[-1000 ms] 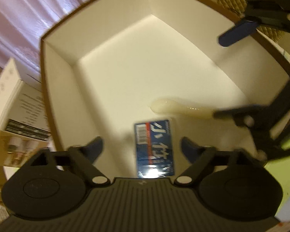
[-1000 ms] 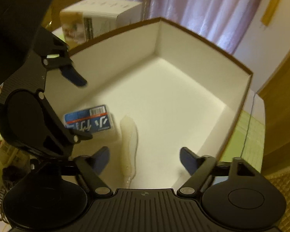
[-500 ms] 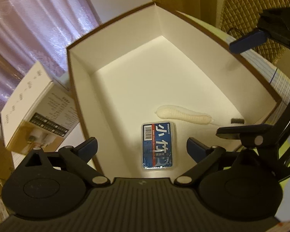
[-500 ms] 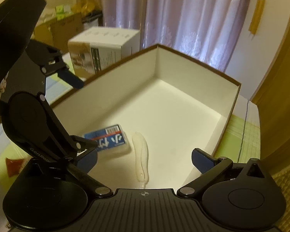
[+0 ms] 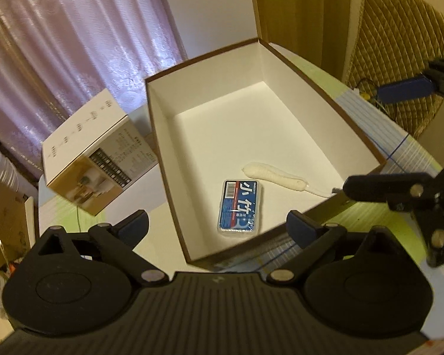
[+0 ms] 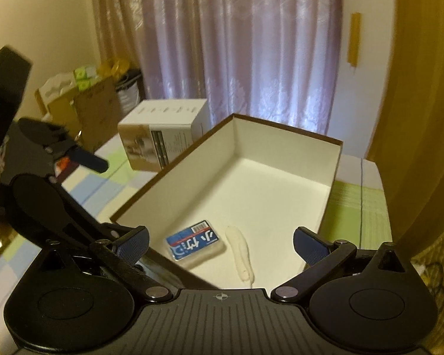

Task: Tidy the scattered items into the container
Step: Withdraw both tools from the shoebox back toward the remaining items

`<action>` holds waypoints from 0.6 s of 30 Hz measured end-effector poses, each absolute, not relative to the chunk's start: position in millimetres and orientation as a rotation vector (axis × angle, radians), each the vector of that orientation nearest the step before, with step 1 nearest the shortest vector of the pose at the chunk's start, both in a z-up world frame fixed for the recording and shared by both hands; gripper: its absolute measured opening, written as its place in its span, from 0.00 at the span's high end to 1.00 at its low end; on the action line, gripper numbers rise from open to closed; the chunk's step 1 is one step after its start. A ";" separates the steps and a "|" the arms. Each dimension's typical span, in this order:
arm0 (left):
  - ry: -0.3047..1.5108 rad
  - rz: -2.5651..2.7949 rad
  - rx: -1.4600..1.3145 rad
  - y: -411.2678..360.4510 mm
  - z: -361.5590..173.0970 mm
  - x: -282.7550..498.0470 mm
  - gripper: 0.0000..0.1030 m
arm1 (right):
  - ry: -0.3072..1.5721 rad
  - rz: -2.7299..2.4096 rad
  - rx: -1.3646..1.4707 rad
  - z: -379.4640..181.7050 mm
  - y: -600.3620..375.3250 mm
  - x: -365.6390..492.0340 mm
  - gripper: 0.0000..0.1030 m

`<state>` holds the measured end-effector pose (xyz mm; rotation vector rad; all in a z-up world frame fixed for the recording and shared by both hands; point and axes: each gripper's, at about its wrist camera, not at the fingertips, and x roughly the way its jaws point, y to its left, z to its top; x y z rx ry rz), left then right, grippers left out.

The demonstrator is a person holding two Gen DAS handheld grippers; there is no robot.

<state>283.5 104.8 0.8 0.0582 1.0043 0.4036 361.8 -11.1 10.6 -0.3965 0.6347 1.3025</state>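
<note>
A brown box with a white inside [image 5: 162, 136] [image 6: 284, 183] stands on the table. On its floor near the front lie a blue packet with white lettering [image 5: 240, 205] [image 6: 194, 242] and a long cream-coloured soft item [image 5: 276, 176] [image 6: 241, 251], side by side. My left gripper [image 5: 219, 226] is open and empty, raised above the box's near corner. My right gripper [image 6: 220, 244] is open and empty too, above the box's near end. Each gripper shows at the edge of the other's view.
A white and tan carton [image 5: 94, 159] [image 6: 162, 136] stands just left of the box. The table has a green and white striped cloth [image 6: 358, 207]. A quilted chair back [image 5: 399, 47] is at the right. Cardboard boxes [image 6: 83, 103] and curtains stand behind.
Both grippers have pulled up and back out of the box, which now looks smaller and farther. The packet and the cream item stay on the box floor.
</note>
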 end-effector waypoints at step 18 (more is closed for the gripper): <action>0.971 0.487 -0.006 71.3 6.8 217.1 0.05 | 0.710 1.231 -0.282 17.6 -58.7 322.9 0.02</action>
